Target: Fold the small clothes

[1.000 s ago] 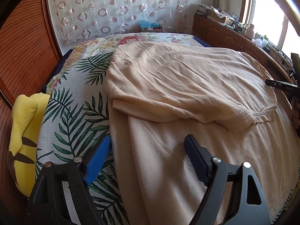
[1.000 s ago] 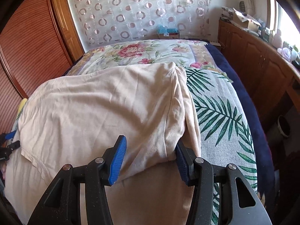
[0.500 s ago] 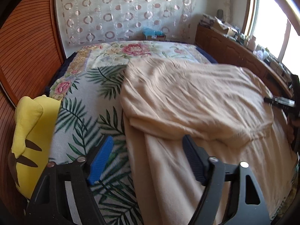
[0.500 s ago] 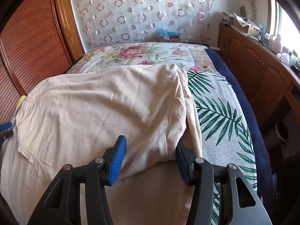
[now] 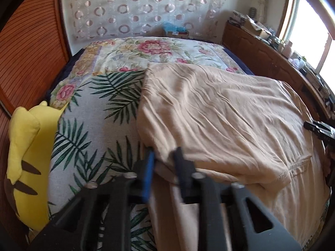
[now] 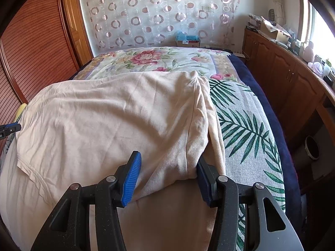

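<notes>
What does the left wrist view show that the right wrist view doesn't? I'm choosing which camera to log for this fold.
Only the left view shows the yellow plush at the bed's edge and the left gripper closing on the shirt's folded corner; its image is blurred.

Only the right view shows the right gripper open, straddling the opposite folded corner, plus the round bin on the floor.

Both show the beige shirt folded over itself, the palm-leaf cover, circle curtain and wooden cabinets.
</notes>
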Motion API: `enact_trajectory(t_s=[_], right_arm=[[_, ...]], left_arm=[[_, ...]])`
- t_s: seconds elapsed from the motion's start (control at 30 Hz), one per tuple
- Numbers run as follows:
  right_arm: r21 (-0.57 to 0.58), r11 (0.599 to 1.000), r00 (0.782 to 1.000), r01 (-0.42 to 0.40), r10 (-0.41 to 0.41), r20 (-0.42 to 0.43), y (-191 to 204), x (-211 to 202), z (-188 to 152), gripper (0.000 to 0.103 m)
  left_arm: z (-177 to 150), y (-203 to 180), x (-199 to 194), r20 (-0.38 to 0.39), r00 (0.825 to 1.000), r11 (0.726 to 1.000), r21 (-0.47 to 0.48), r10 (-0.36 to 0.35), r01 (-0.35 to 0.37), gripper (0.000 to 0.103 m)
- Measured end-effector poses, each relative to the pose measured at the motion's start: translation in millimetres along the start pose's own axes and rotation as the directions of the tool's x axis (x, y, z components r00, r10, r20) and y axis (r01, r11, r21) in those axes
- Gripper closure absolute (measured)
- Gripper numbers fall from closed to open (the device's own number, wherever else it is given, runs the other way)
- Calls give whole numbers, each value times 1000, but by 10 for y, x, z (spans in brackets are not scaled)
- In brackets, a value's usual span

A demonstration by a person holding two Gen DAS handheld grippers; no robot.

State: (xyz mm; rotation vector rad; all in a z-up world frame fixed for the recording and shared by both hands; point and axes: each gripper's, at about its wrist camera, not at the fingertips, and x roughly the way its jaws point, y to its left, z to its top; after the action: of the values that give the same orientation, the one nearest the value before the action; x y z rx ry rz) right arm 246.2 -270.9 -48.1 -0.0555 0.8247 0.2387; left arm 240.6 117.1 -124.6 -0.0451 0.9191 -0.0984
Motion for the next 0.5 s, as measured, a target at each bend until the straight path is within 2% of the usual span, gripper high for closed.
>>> enact_trajectory(t_s=[0.13,0.37,0.43,0.47,0.5], right_arm=[[-3,1000,1000,5,-5,-1,12,0,2,50],[2,1000,1000,7,-7,2,3,-3,1,51],[19,1000,1000,12,-12,7,-32,-11,0,71],[33,999,1000,3,-4,12,-66,-16,-1,94],[43,999,1000,-17,16,10,-89,-10,0,95]], left_arm=[[3,-80,-95,41,999,999,40,25,-27,97],[81,-104,-355,126,992,1000,20,12,-15,99],[87,-132,-440,151,988,1000,15,-5,3,99],[82,-147,-492,165,986,1000,15,-11,9,99],[79,-165,-545,178,984,1000,16,-15,12,99]])
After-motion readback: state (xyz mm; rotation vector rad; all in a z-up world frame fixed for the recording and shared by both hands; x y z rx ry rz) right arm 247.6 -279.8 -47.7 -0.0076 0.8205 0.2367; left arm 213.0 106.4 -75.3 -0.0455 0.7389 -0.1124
